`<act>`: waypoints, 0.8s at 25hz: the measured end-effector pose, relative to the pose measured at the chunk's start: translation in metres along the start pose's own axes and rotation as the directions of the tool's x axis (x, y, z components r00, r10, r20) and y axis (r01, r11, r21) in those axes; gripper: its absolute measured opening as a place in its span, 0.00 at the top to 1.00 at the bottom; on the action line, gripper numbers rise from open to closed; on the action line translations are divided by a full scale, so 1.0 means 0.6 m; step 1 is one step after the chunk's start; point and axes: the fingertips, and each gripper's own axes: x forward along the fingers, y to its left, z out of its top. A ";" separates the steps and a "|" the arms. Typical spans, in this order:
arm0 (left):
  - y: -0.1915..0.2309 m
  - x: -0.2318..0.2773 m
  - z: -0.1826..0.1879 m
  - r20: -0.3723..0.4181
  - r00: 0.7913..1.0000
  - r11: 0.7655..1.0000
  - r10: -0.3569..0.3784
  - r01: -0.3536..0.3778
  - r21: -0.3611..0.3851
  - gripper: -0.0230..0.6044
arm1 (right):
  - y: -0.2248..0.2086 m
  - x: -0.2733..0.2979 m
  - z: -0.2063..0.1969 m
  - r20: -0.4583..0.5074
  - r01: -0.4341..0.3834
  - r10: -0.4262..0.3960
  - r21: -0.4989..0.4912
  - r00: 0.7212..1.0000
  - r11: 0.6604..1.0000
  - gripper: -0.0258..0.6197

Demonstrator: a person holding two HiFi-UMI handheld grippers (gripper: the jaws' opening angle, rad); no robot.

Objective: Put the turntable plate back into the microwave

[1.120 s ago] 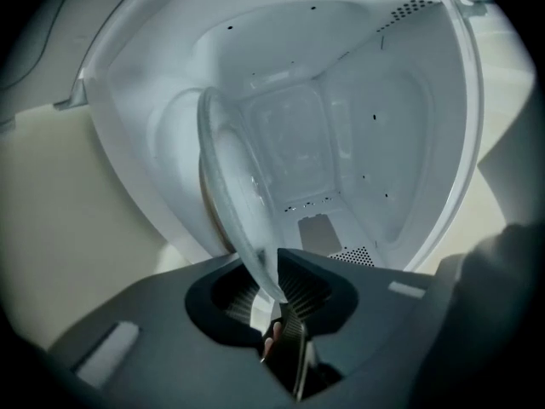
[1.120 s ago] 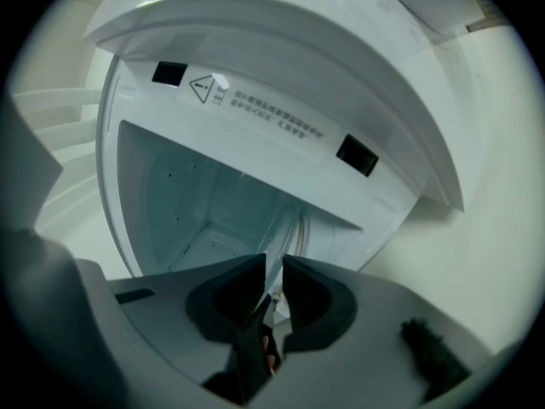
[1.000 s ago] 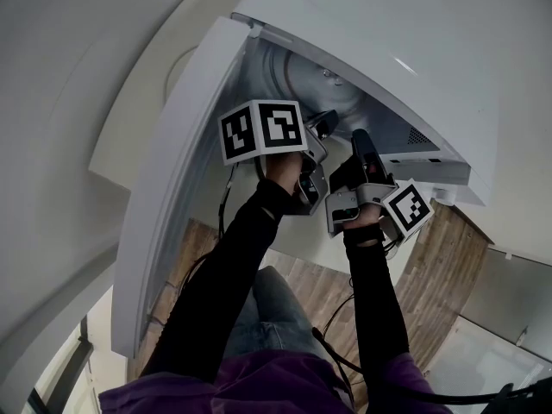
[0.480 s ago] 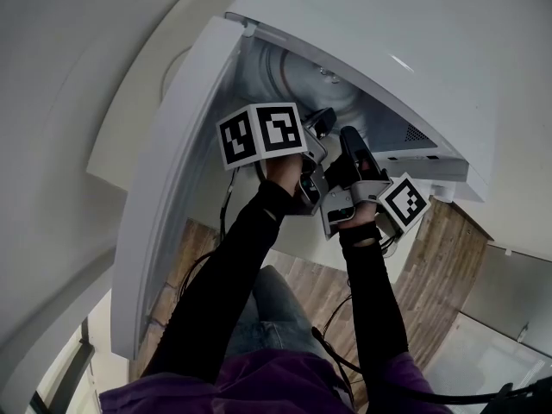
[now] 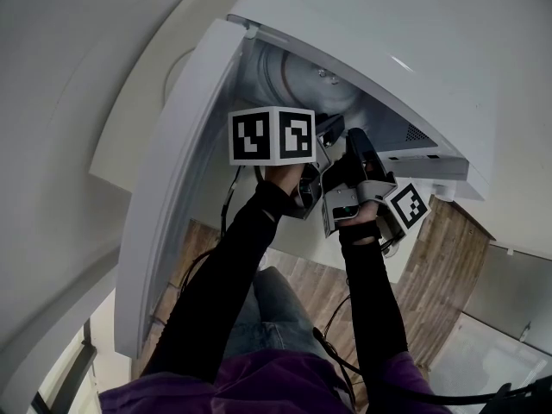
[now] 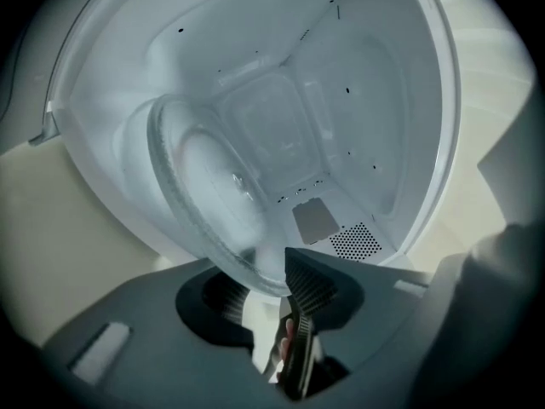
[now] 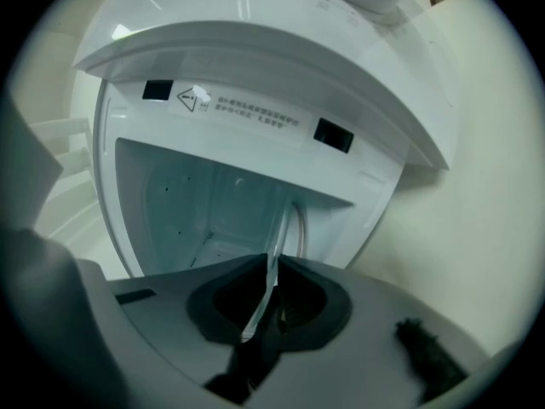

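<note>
Head view, turntable plate hard to discern

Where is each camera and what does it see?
Head view: on the person's head, looking down at the microwave, arms, left tongs, right tongs.
Left gripper view: on the left tongs, facing the cavity; jaws, just opening, straddle the rim of the turntable plate.
Right gripper view: on the right tongs, facing the cavity; jaws, just closing, pinch that plate.
Both gripper views show the plate.
</note>
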 end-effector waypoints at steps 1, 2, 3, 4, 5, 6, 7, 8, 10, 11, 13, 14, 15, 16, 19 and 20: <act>0.000 -0.001 0.000 -0.003 1.000 1.000 -0.001 0.001 0.011 0.75 | 0.001 -0.001 0.003 0.009 -0.002 0.002 0.004 1.000 1.000 0.89; -0.001 -0.003 0.000 -0.011 1.000 1.000 -0.002 0.002 0.022 0.72 | 0.001 -0.001 0.008 0.021 -0.004 0.004 0.009 1.000 1.000 0.89; -0.002 -0.005 0.000 -0.022 1.000 0.999 -0.003 0.004 0.034 0.69 | 0.001 -0.001 0.014 0.035 -0.003 0.003 0.014 0.999 1.000 0.90; -0.003 -0.007 -0.002 -0.033 0.999 0.999 -0.003 0.005 0.043 0.67 | 0.000 -0.001 0.021 0.045 -0.002 0.001 0.015 0.999 1.000 0.90; -0.003 -0.010 -0.003 -0.039 0.999 0.999 -0.001 0.003 0.046 0.67 | 0.000 0.000 0.025 0.049 -0.001 0.001 0.012 0.999 1.000 0.90; -0.002 -0.014 -0.003 -0.038 0.999 0.999 0.005 -0.003 0.041 0.67 | 0.001 0.001 0.028 0.050 -0.001 0.001 0.007 0.999 1.000 0.90; -0.001 -0.019 -0.003 -0.032 0.999 0.999 0.013 -0.012 0.032 0.67 | 0.001 0.002 0.029 0.051 0.000 -0.001 0.003 0.999 1.000 0.90; 0.002 -0.025 -0.004 -0.024 0.999 0.999 0.025 -0.025 0.024 0.67 | 0.000 0.002 0.029 0.053 0.004 -0.004 0.002 0.999 1.000 0.90; 0.010 -0.035 -0.005 -0.009 0.998 0.998 0.057 -0.057 0.016 0.68 | -0.004 0.003 0.029 0.056 0.013 -0.013 0.000 0.998 1.000 0.90; 0.013 -0.039 -0.005 -0.002 0.998 0.997 0.070 -0.070 0.018 0.68 | -0.006 0.005 0.028 0.054 0.017 -0.017 -0.003 0.998 1.000 0.90; 0.015 -0.046 -0.004 0.016 0.997 0.996 0.081 -0.082 0.026 0.74 | -0.007 0.008 0.025 0.044 0.023 -0.022 -0.019 0.999 1.000 0.90; 0.014 -0.048 -0.003 0.026 0.996 0.996 0.085 -0.086 0.032 0.78 | -0.007 0.010 0.022 0.036 0.024 -0.023 -0.029 0.999 0.999 0.90; 0.014 -0.050 -0.002 0.034 0.995 0.995 0.090 -0.092 0.042 0.82 | -0.007 0.012 0.020 0.029 0.026 -0.025 -0.041 0.999 0.999 0.90; 0.014 -0.051 -0.001 0.040 0.995 0.994 0.096 -0.098 0.052 0.82 | -0.006 0.014 0.019 0.023 0.029 -0.028 -0.051 0.999 0.998 0.90; 0.017 -0.051 0.002 0.046 0.994 0.994 0.094 -0.096 0.045 0.83 | -0.004 0.021 0.018 0.013 0.035 -0.034 -0.067 0.999 0.997 0.90; 0.018 -0.051 0.003 0.046 0.995 0.995 0.092 -0.094 0.042 0.83 | -0.004 0.024 0.018 0.011 0.037 -0.036 -0.069 0.999 0.997 0.90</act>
